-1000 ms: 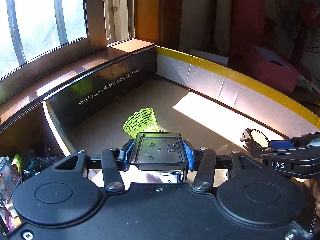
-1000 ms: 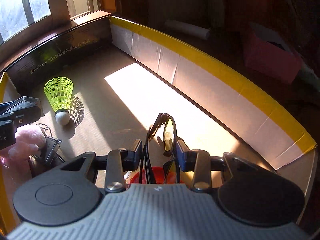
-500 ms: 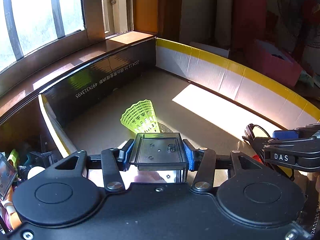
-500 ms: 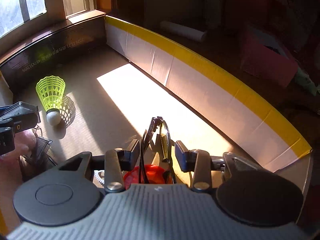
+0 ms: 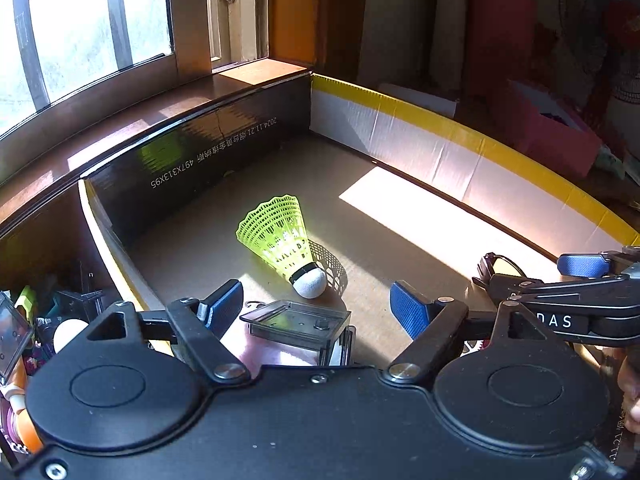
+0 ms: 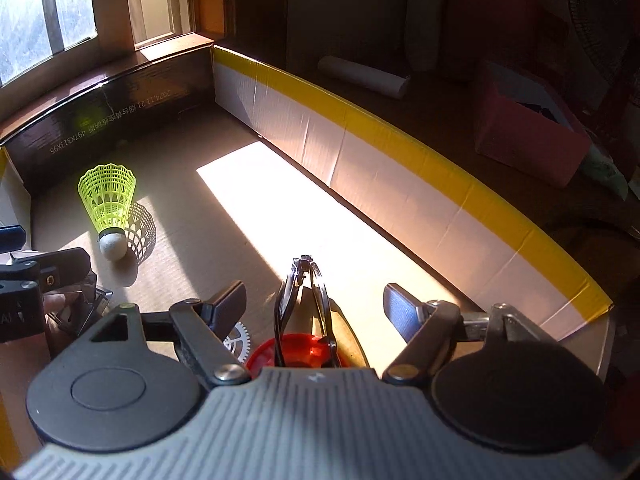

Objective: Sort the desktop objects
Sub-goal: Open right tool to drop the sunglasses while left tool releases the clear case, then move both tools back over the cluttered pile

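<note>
While your left tongs (image 5: 316, 304) spread open, the smoky clear box (image 5: 298, 322) sits loose between them, near the tray's left wall (image 5: 108, 236); the yellow shuttlecock (image 5: 286, 240) lies just beyond. Bare sunlit cardboard floor (image 6: 260, 200) stretches ahead. Your right tongs (image 6: 314, 306) are opening too, folded glasses (image 6: 306, 300) free between them, the yellow-edged wall (image 6: 400, 152) to their right.

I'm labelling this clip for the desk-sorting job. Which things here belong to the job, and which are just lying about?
Part of the job:
- cardboard tray
- clear plastic box, between the opening left gripper jaws
- folded glasses, between the opening right gripper jaws
- yellow shuttlecock
- red lid
- white gear

Lying about:
- pink box
- paper roll
- fan
</note>
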